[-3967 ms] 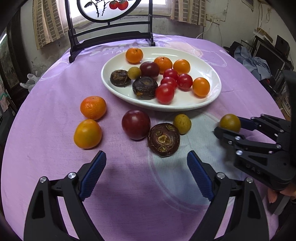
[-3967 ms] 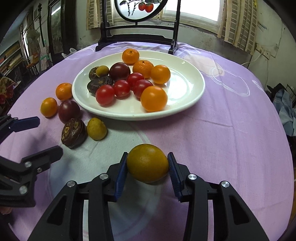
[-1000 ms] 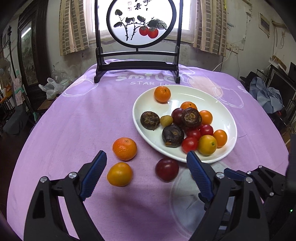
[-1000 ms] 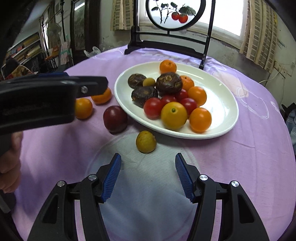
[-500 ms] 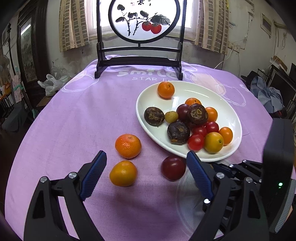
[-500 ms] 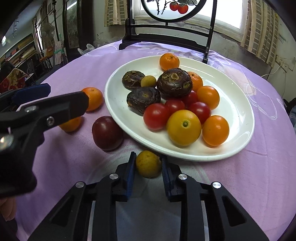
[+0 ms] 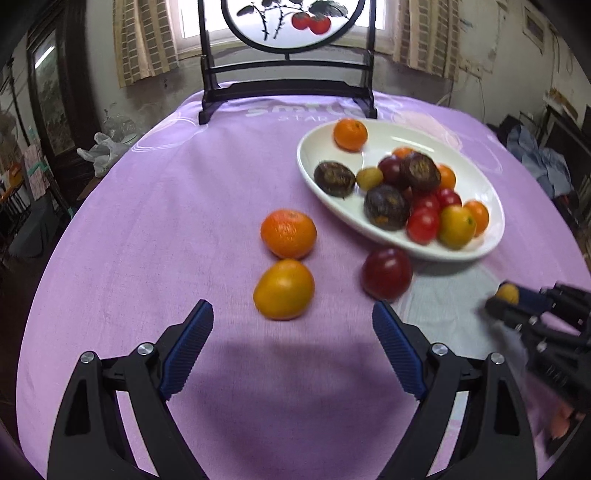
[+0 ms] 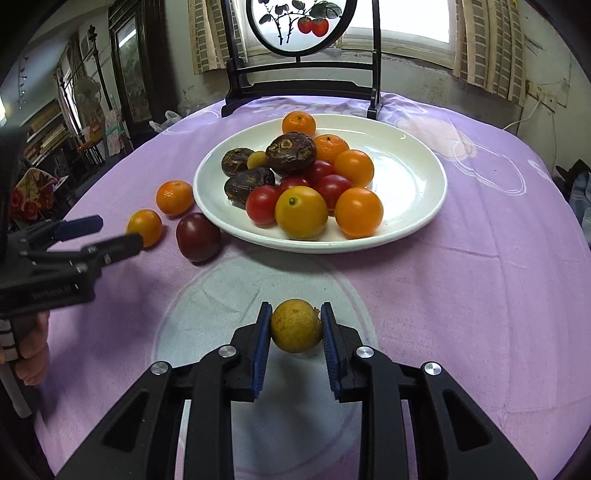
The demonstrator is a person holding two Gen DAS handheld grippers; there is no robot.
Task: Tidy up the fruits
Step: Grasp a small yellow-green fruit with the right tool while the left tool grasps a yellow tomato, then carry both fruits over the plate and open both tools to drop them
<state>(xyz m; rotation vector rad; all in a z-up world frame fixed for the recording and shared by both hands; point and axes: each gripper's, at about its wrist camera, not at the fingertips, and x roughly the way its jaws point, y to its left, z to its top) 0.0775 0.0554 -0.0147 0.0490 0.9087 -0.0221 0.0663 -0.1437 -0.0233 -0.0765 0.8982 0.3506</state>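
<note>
Right hand-held gripper [image 8: 295, 328] clamped on a small yellow fruit [image 8: 296, 325], blue pads touching both its sides, over a pale patch of the purple-clothed worktop [image 8: 480, 280], near side of the white plate [image 8: 417, 177]. Same fruit shows blurred at far right in the left view [image 7: 508, 293].

Left hand-held gripper [image 7: 291, 343] wide, holding nothing, hovering over bare cloth. Just beyond its tips: yellow-orange fruit [image 7: 283, 288], with a mandarin [image 7: 288, 233] just behind it, almost touching. Dark red plum [image 7: 386, 273] to the right of those, next to the plate's near-left rim.

Plate sits right of centre, piled: three dark brown wrinkled fruits, one stacked atop the pile [image 8: 291, 153]; red tomatoes [image 8: 263, 204]; big yellow tomato [image 8: 301, 211] at near edge; orange ones beside it [image 8: 358, 211]; small yellow-green fruit [image 8: 257, 159]; a mandarin at the far rim [image 8: 299, 123].

Black-framed round screen [image 8: 295, 26] with painted red fruit stands at the worktop's far edge.
</note>
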